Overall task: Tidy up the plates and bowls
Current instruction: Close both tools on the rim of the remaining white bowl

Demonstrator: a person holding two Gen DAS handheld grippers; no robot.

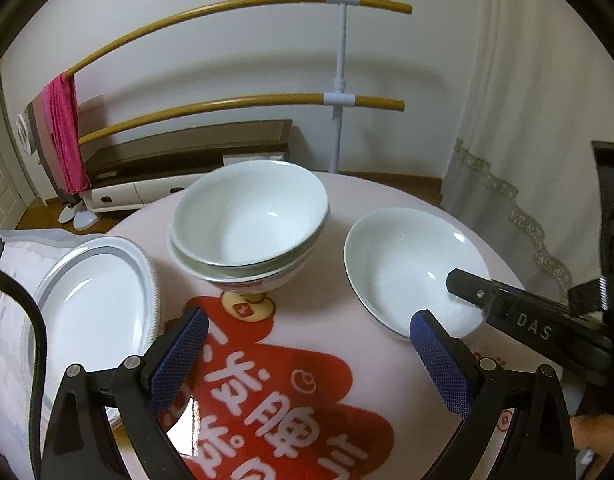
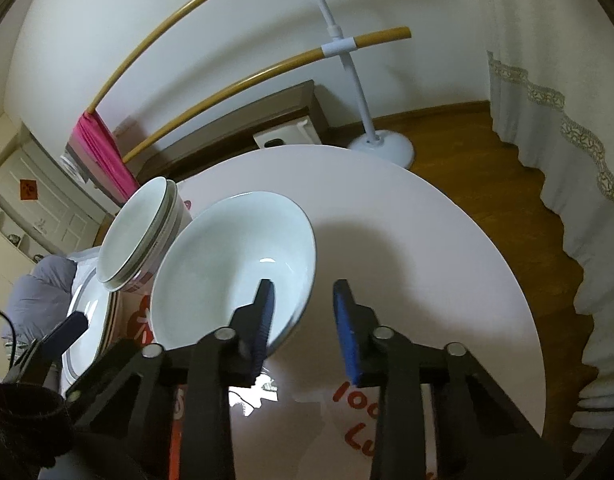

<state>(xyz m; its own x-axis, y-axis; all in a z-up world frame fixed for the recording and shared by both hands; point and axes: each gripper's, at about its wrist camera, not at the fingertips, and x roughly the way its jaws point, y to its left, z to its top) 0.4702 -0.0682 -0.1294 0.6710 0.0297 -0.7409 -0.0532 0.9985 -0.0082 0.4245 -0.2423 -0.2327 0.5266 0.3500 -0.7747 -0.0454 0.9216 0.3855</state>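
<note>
A stack of white bowls (image 1: 247,224) stands at the middle of the round table; it also shows in the right wrist view (image 2: 139,232). A single white bowl (image 1: 411,264) sits to its right, seen close in the right wrist view (image 2: 227,264). White plates (image 1: 91,304) are stacked at the left. My left gripper (image 1: 309,330) is open and empty, low over the table in front of the bowls. My right gripper (image 2: 303,308) is open, its jaws straddling the single bowl's near rim, one finger (image 2: 265,304) inside the bowl and one outside.
The table (image 2: 427,264) is pale with a red printed mat (image 1: 291,392). A clothes rack with yellow bars (image 1: 339,92) and pink cloth stands behind. A white curtain (image 2: 567,152) hangs at the right. A grey cushion (image 2: 43,284) lies at the left.
</note>
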